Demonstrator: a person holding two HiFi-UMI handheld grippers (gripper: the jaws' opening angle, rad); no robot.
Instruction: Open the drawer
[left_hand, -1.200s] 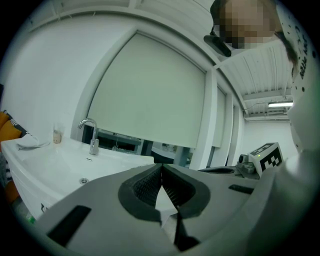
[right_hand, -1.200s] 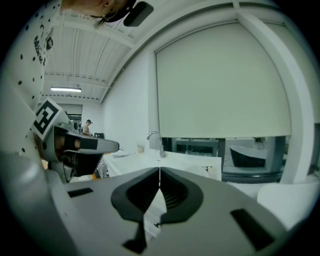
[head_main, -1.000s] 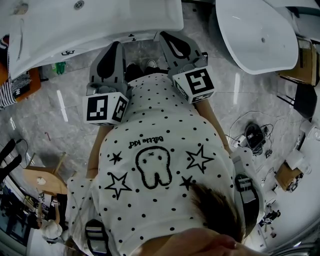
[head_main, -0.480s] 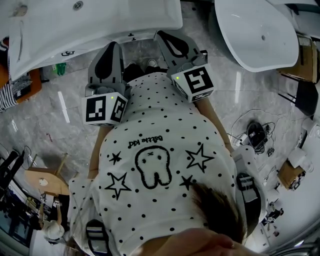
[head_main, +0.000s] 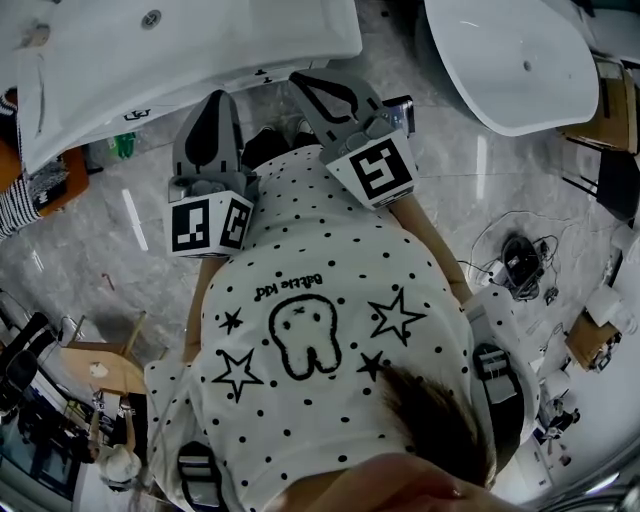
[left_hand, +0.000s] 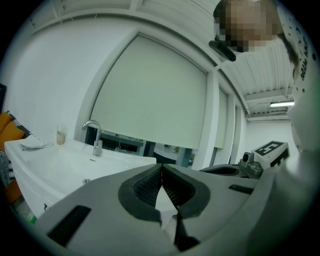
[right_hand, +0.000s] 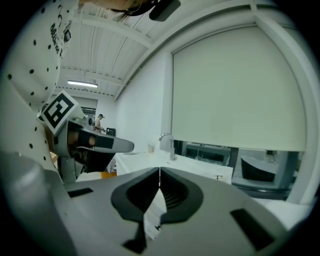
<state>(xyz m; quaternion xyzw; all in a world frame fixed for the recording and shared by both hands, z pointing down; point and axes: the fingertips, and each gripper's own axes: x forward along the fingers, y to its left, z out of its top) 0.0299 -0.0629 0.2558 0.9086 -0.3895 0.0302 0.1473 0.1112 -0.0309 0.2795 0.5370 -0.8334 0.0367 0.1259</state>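
A white washbasin cabinet (head_main: 200, 45) stands just ahead of me, its tap (left_hand: 94, 136) showing in the left gripper view. Only the cabinet's front edge (head_main: 262, 72) shows below the top; no drawer front is plainly visible. My left gripper (head_main: 215, 100) is shut and holds nothing, its tips short of that edge. My right gripper (head_main: 303, 80) is shut and empty too, angled left towards the same edge. In each gripper's own view, for the left gripper (left_hand: 161, 165) as for the right gripper (right_hand: 159, 170), the ribbed pads meet with nothing between them.
A white freestanding tub (head_main: 510, 70) stands at the upper right. Cables and a dark device (head_main: 520, 265) lie on the marble floor at right. A wooden stool (head_main: 100, 365) is at lower left. A green bottle (head_main: 120, 145) sits under the cabinet's left end.
The right gripper has shifted left and a little towards the cabinet and rolled slightly. The left gripper has kept its place. Both stayed shut.
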